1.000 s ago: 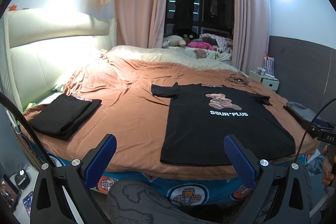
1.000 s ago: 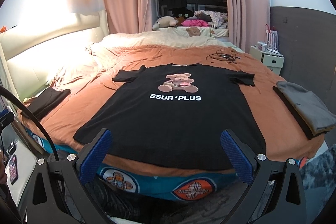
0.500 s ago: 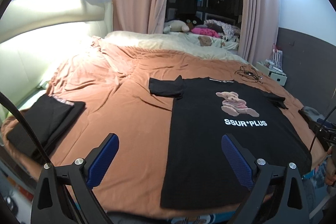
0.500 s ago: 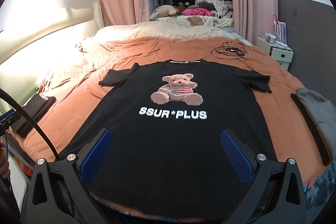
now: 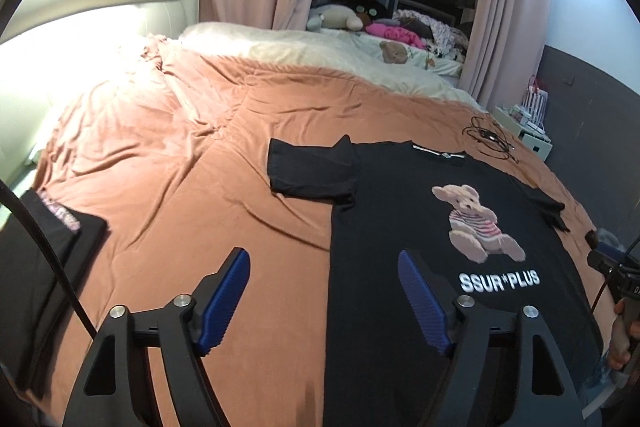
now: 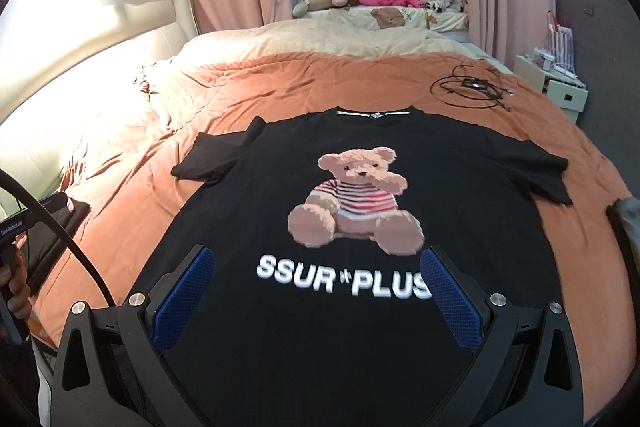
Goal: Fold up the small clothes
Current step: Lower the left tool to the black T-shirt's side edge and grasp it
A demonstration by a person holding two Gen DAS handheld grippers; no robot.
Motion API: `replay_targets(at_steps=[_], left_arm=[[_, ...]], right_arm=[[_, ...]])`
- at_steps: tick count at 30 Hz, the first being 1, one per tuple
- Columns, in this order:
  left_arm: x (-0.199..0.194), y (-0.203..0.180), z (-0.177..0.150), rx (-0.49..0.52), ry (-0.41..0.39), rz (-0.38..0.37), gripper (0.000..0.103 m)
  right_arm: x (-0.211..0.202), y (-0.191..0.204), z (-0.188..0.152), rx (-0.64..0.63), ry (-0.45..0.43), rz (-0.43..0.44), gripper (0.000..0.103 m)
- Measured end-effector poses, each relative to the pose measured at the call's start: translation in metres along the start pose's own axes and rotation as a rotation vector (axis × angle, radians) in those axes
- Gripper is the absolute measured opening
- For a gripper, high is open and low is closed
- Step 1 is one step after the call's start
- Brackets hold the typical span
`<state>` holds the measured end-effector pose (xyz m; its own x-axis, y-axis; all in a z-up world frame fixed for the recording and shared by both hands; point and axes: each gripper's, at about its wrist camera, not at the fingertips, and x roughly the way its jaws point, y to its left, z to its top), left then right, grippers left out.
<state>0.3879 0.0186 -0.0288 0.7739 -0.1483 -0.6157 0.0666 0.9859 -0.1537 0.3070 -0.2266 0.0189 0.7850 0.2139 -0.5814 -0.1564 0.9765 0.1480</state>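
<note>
A black T-shirt (image 6: 460,183) with a teddy-bear print and the words SSUR*PLUS lies flat and face up on the orange bedspread (image 6: 568,131), both sleeves spread. It also shows in the left wrist view (image 5: 400,211). My right gripper (image 6: 316,291) is open and empty, over the shirt's lower middle below the print. My left gripper (image 5: 324,301) is open and empty, over the shirt's left side edge, one finger over the bedspread (image 5: 180,187), the other over the shirt.
A folded black garment (image 5: 36,267) lies at the bed's left edge. A folded grey garment (image 6: 628,223) lies at the right edge. A tangle of black cables (image 6: 472,89) lies beyond the shirt. A white nightstand (image 6: 556,87) stands at the right.
Both grippers have moved forward and down from beyond the bed's foot to over the shirt. The shirt has not moved and both grippers stayed open.
</note>
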Motion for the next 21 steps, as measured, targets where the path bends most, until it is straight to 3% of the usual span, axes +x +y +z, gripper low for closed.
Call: replay_targets(at_steps=[4,7,11,18,21], left_arm=[[0.037,0.012,0.023,-0.020,0.030,0.001,0.071],[0.065,0.021,0.039,-0.034,0.058,-0.001,0.067],[0.104,0.028,0.056,-0.007,0.092,0.014,0.066],[0.176,0.049,0.080,-0.030,0.175,0.003,0.047],[0.207,0.056,0.088,-0.046,0.196,0.004,0.045]], right_arm=[[0.038,-0.003,0.022,0.001,0.026,0.025,0.084],[0.069,-0.007,0.038,0.015,0.059,0.077,0.080],[0.107,-0.013,0.060,0.030,0.083,0.078,0.068],[0.179,-0.019,0.086,0.064,0.167,0.130,0.059],[0.205,-0.021,0.095,0.068,0.195,0.124,0.057]])
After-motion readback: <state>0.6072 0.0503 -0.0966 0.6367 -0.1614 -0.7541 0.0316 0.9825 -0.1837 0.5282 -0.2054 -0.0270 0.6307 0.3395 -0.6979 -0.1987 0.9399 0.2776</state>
